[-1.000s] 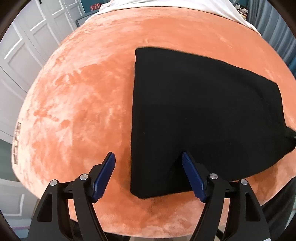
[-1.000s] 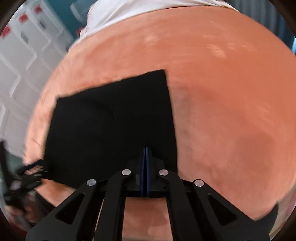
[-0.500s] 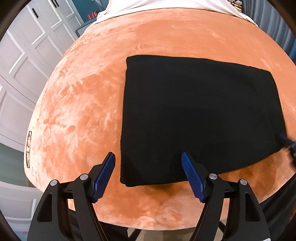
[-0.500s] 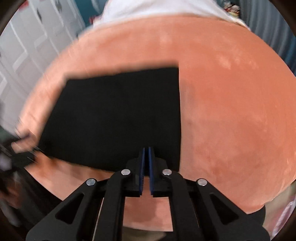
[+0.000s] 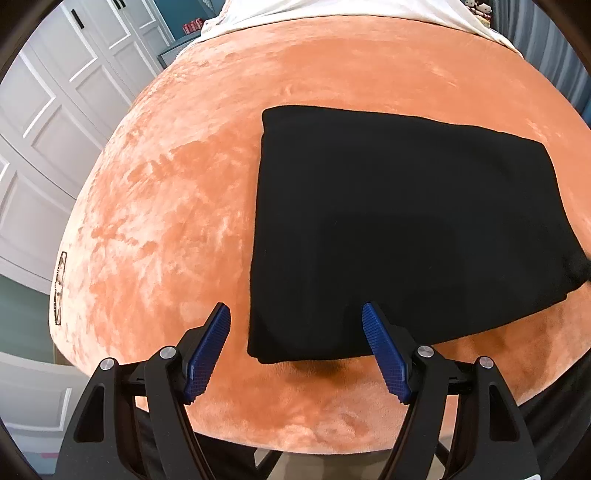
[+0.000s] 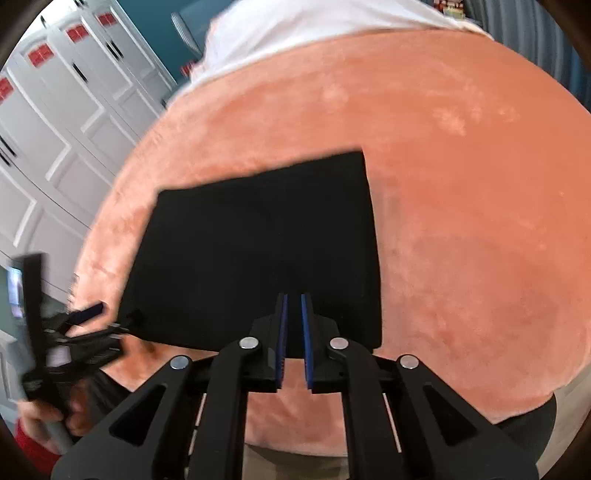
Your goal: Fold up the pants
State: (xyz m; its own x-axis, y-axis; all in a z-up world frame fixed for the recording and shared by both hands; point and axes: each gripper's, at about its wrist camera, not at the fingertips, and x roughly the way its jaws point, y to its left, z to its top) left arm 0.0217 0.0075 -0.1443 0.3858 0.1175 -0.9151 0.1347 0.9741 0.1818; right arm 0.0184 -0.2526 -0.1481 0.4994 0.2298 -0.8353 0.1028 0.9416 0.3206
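The black pants (image 5: 402,229) lie folded into a flat rectangle on the orange plush blanket (image 5: 166,221). My left gripper (image 5: 293,308) hovers open over their near left corner, its blue pads (image 5: 207,347) wide apart and empty. In the right wrist view the pants (image 6: 258,258) fill the middle, and my right gripper (image 6: 293,296) sits at their near edge close to the right corner. Its jaws are opening, with a narrow gap between them and no cloth pinched. The left gripper (image 6: 85,317) shows blurred at the pants' left edge.
White panelled wardrobe doors (image 5: 48,122) stand along the left. A white sheet (image 5: 351,11) covers the far end of the bed, and grey curtains (image 6: 535,48) hang at the far right. A hand with a red sleeve (image 6: 33,435) holds the left tool.
The right gripper's jaws were pressed together and now stand slightly apart. The pants have settled flat. The left gripper stays open in about the same place.
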